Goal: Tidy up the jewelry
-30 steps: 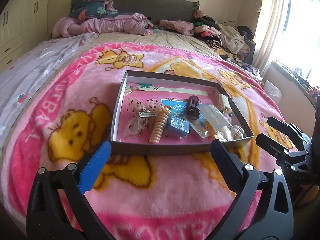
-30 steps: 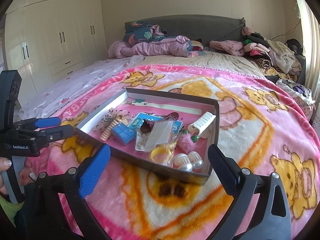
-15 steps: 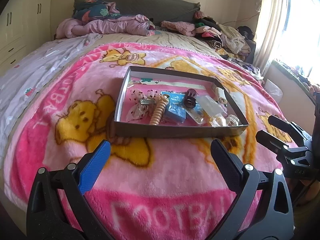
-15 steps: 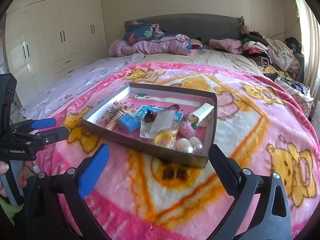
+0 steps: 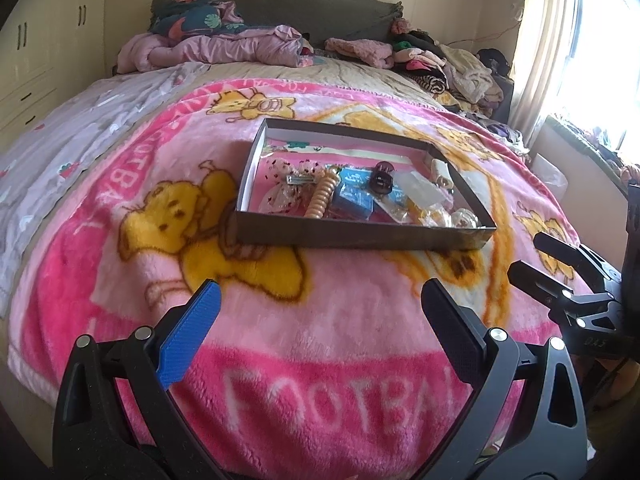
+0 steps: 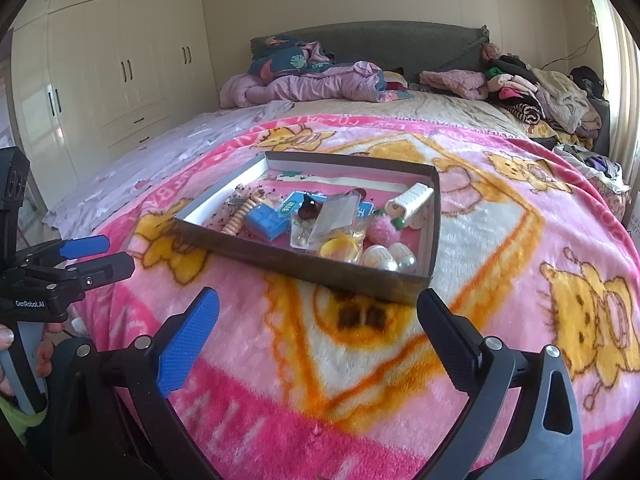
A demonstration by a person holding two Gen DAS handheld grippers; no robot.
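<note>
Two grippers hang near the foot of the bed, well short of the shallow cardboard tray (image 5: 360, 236) that sits in the middle of the pink cartoon blanket (image 5: 280, 360). The left gripper (image 5: 320, 332) has its jaws spread wide, one blue pad and one black pad well apart, with nothing between them but blanket. The right gripper (image 6: 320, 332) is spread just as wide and also holds nothing. In the left wrist view the right gripper shows at the right edge, off the tray's near right corner; in the right wrist view the left gripper shows at the left edge, held by a hand (image 6: 24, 356).

All the jewelry lies inside the tray. Toward the tray's left side lies a beige spiral hair tie (image 5: 322, 200), touching a blue box (image 6: 266, 222) just to its right. Past the box, nearer the tray's middle, lie a dark brown clip (image 5: 382, 178) and a clear plastic packet (image 6: 334, 216). Near the tray's front right corner rest two pearly oval pieces (image 6: 386, 258), a yellow ring (image 6: 340, 248) just beside them, and a pink pompom (image 6: 380, 230) behind. A white ridged piece (image 6: 412, 200) leans by the tray's right wall.

Beyond the tray, at the head of the bed, lie a crumpled purple quilt (image 6: 320, 84) and a heap of clothes (image 6: 540, 96).
</note>
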